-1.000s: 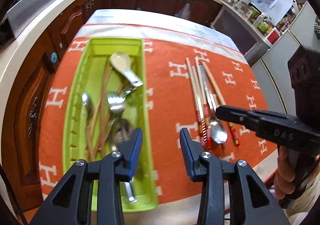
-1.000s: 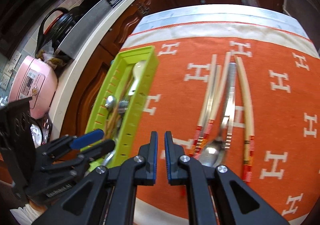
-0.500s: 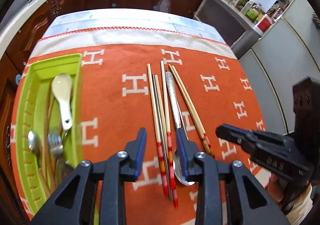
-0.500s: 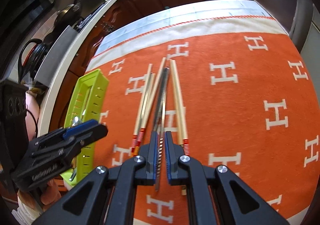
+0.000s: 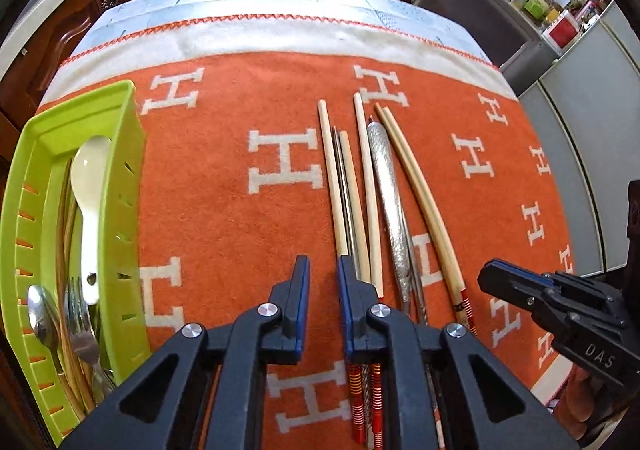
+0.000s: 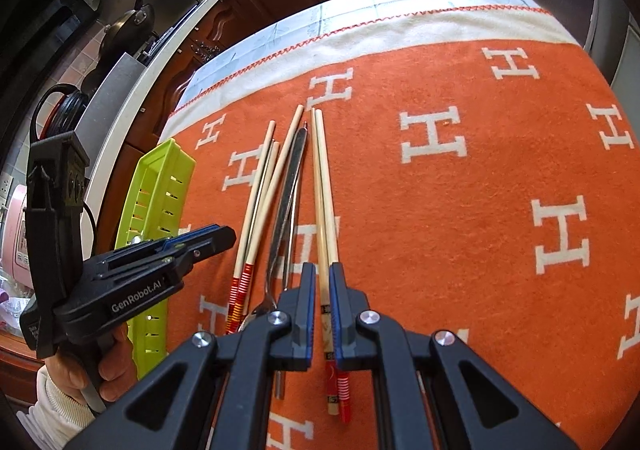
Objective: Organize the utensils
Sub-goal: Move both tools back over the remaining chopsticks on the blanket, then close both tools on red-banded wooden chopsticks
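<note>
- Utensils in two lots: a row of chopsticks (image 5: 368,190) and a steel spoon (image 5: 390,202) lying lengthwise on the orange cloth (image 5: 224,234) over the bench; the rest already in the green tray (image 5: 120,178) at the cloth's left edge, where a white ceramic spoon (image 5: 90,210), a fork and a metal spoon show.
- Left gripper (image 5: 323,304): fingers closing, narrow gap, nothing between them. They hang just left of the leftmost chopsticks; the right finger overlaps those sticks in its own view.
- Right gripper (image 6: 322,310): fingers clenched to a slit, poised over the rightmost chopstick pair (image 6: 322,186). From the left wrist view it looks raised off the cloth, so probably gripping nothing, though the wrist view alone cannot settle contact.
- Judged step: lining up for the next pick from the row.
- Risk: left fingers shut beside the sticks and come away empty, because the gap sits off to one side.
- Risk: sticks lie touching or near-touching, with a thin metal one tucked between two wooden ones; a grab may take one of a pair, or roll a neighbour.
- Risk: right fingers too narrow to straddle the pair; pressing down would skid the sticks on the cloth.
- Risk: long sticks held near the painted ends may droop and catch the tray wall.
</note>
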`<state>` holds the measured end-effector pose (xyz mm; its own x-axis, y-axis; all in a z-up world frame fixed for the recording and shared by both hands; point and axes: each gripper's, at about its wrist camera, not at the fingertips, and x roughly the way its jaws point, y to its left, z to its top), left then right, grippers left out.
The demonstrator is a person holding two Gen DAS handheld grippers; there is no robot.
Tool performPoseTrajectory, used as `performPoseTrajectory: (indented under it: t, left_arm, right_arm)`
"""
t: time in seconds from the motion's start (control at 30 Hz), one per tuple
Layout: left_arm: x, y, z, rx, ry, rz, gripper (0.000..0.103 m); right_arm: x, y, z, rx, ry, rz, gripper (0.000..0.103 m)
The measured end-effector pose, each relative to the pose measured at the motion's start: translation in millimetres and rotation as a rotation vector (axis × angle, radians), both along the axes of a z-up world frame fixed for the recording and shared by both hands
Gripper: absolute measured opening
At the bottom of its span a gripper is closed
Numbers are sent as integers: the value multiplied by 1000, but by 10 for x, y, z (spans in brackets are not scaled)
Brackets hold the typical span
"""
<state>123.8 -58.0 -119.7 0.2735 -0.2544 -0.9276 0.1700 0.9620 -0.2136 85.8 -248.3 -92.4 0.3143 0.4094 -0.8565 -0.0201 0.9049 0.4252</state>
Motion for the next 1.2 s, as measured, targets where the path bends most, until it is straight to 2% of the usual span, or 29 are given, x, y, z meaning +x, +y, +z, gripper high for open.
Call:
performPoseTrajectory:
  t: [0.4,0.6,0.67,0.77,1.0,1.2]
  left_arm:
    - [-35,-139,-30,20,-11,-38,11]
    - [-39,-73,-38,15,-9,-21,14]
    - [-51,-54,-37,27,-17,-19,15]
    - [-79,-30,-36,51,-27,-19,22]
    - [-174,-180,-34,153,-95,-52,22]
    - [-162,-160,-16,142,-113,-39,22]
  right_arm:
    - [15,-13,-89,3,11,7,7]
    - [11,36,-90,-15,8,24,7]
    - [6,75,-80,-28,3,34,7]
    - [6,128,-80,-49,-4,49,7]
    - [29,185,-128,-110,-6,66,7]
    - [38,163,-155,-134,-18,61,10]
